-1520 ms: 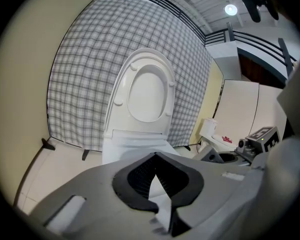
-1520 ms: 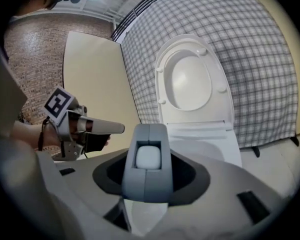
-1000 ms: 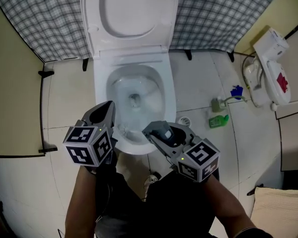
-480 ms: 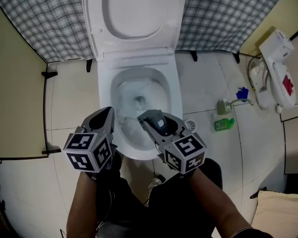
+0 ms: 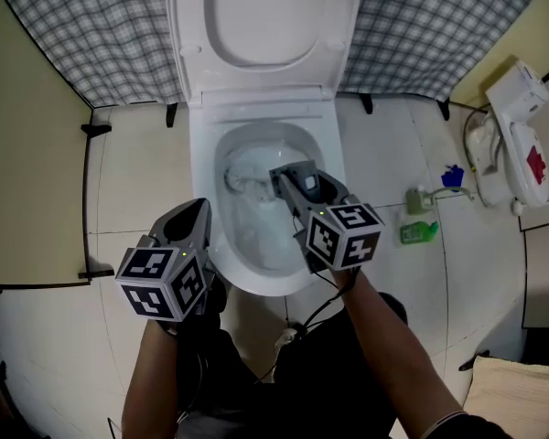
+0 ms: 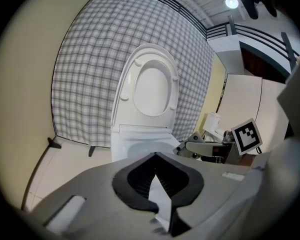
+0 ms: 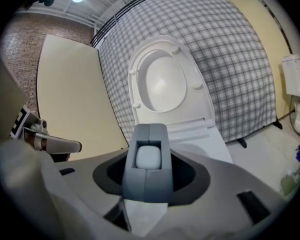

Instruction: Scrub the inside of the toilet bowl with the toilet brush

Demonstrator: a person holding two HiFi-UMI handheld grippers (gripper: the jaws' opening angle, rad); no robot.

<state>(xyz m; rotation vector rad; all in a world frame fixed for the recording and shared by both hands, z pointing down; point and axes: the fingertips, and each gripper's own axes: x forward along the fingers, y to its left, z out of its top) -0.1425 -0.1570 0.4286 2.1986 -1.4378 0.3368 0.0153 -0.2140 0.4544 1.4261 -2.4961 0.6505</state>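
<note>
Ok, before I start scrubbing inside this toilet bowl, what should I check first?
1. Access: the seat and lid are raised. Ok.
2. Grip: the right gripper has its fingers closed on the toilet brush. Ok.
3. Position: the brush's head is over the inside of the toilet bowl. Ok.
4. Contact between brush and porcelain: cannot tell.
5. Clearance: the left gripper sits outside the near left rim. Ok.
6. Floor: the green bottle is well off to the right of the bowl. Ok.
</note>
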